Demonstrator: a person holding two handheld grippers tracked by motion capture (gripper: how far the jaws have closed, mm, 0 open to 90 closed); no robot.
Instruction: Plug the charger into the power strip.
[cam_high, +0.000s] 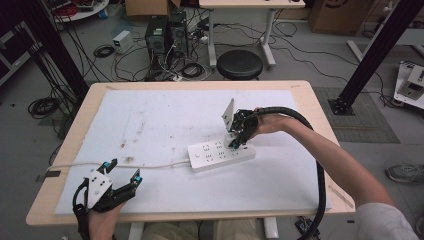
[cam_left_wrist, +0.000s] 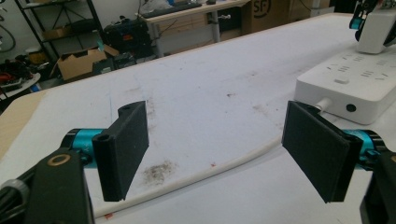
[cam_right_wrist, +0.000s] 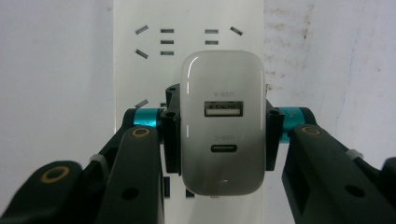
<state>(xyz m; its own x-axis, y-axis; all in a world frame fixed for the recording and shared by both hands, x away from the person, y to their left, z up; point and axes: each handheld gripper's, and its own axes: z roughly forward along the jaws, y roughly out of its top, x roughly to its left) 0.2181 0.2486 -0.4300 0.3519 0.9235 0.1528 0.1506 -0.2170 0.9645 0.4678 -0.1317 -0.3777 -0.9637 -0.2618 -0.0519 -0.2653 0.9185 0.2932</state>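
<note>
Gripped between the right gripper's (cam_right_wrist: 219, 135) jaws at frame centre is a white USB charger (cam_right_wrist: 222, 123), directly over the white power strip (cam_high: 221, 155) lying right of centre on the table (cam_high: 310, 95). At lower left, the left gripper (cam_high: 122, 170) hovers with jaws spread wide, holding nothing, just beside the strip's white cord (cam_left_wrist: 196, 175).

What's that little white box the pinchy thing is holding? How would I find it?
Look at the white mat on the wooden table, then the long white power strip near its middle. Right above the strip's far end, the right gripper has its jaws shut on a small rounded white charger. Its face carries two USB ports, one above the other.
</note>
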